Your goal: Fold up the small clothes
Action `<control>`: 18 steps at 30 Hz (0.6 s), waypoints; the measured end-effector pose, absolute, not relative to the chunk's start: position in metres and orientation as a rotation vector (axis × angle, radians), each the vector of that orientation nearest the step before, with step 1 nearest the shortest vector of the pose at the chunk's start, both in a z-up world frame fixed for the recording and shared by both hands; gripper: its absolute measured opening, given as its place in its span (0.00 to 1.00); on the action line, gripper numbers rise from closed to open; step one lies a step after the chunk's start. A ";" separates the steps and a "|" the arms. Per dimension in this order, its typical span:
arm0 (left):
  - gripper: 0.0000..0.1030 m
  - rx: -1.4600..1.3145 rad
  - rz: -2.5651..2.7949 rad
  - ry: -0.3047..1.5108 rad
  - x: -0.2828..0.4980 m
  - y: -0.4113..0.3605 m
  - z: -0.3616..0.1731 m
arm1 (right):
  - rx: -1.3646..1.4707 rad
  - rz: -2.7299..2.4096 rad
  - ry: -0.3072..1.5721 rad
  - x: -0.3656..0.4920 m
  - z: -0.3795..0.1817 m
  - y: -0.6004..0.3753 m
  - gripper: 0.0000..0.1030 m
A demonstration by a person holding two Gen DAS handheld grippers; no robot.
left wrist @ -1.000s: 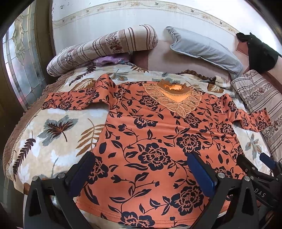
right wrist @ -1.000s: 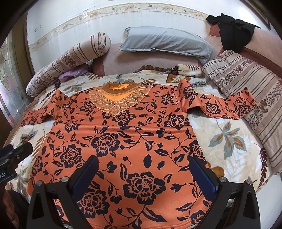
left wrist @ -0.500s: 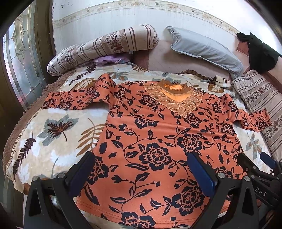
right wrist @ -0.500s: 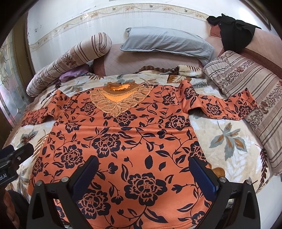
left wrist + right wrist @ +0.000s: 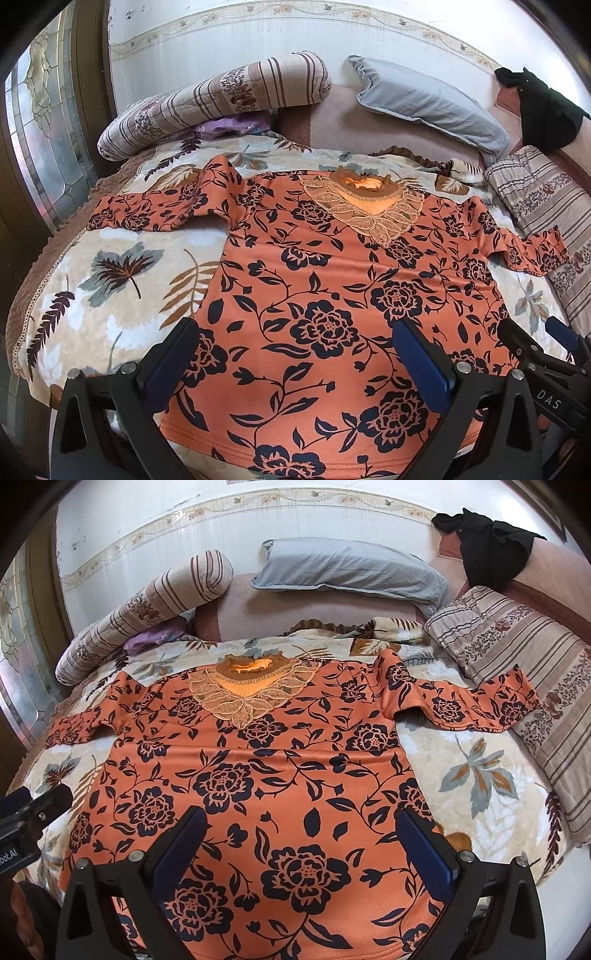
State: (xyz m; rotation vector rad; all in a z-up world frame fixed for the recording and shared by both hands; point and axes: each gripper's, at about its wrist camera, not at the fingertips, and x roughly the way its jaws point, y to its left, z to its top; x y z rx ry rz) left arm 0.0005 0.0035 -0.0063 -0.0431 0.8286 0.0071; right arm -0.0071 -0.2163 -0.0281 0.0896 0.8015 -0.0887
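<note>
Both wrist views low at hem, facing headboard, sharing blouse (image 5: pixel 325 295).

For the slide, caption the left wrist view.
Open left gripper above the hem of an orange floral top spread flat, sleeves out, on a leaf-print blanket.

My grippers (image 5: pixel 295 354) (image 5: pixel 301 843) hang wide open over the near hem of the shirt (image 5: pixel 332 288), nothing between their fingers and the cloth. Bare blanket (image 5: pixel 110 295) lies free left and right of the shirt. Far off, the bolster (image 5: pixel 207 103), pillow (image 5: pixel 351 568) and striped cushion (image 5: pixel 517 653) close in the bed.
</note>
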 end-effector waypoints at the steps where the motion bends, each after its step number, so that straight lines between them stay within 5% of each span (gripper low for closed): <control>1: 1.00 -0.045 0.007 0.831 0.001 0.004 -0.007 | 0.089 -0.089 0.803 -0.007 -0.028 -0.216 1.00; 12: 1.00 -0.044 0.011 0.834 0.005 0.013 -0.009 | 0.094 -0.068 0.799 -0.005 -0.026 -0.221 1.00; 18: 1.00 -0.124 0.116 0.899 0.040 0.079 -0.028 | 0.354 -0.042 0.722 0.000 -0.008 -0.303 1.00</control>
